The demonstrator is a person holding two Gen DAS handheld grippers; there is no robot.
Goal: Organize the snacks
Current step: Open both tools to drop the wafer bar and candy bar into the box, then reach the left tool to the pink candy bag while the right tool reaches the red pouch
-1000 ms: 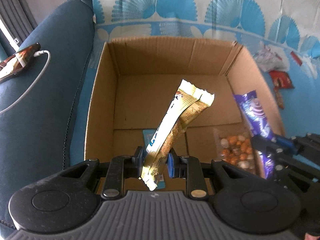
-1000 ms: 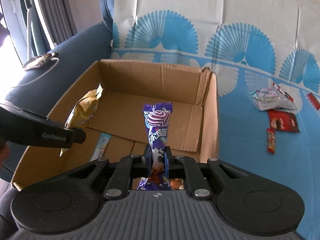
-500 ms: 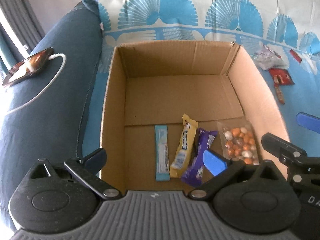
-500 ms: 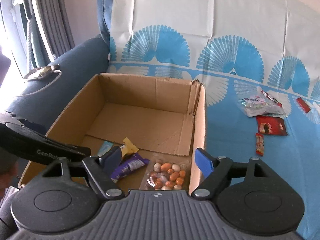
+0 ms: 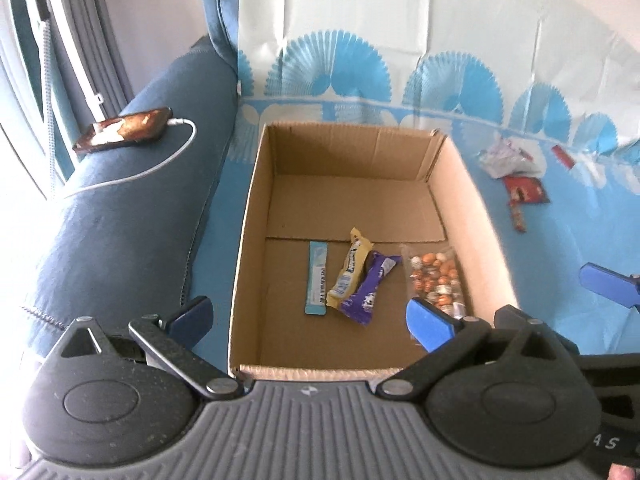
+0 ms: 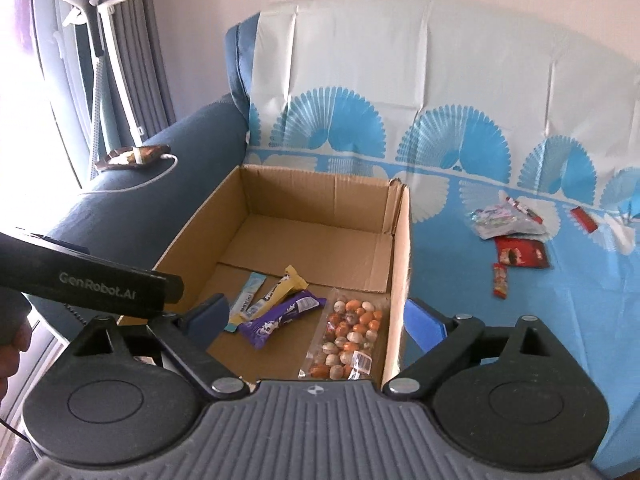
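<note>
Snacks partly boxed: four packets [image 5: 352,276] lay in your box [image 5: 248,240]; several more [image 6: 516,240] waited on the cover; both your left gripper [image 5: 308,316] and right gripper [image 6: 316,316] stood wide, the right's jaws just widened, empty.

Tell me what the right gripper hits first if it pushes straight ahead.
Probably the bag of candy eggs on the cardboard box floor; the open right gripper points down at it. Depth is uncertain.

bright daylight from the left window [image 6: 24,128], blown-out glare there; fisheye-bent, softly blurred edges
</note>
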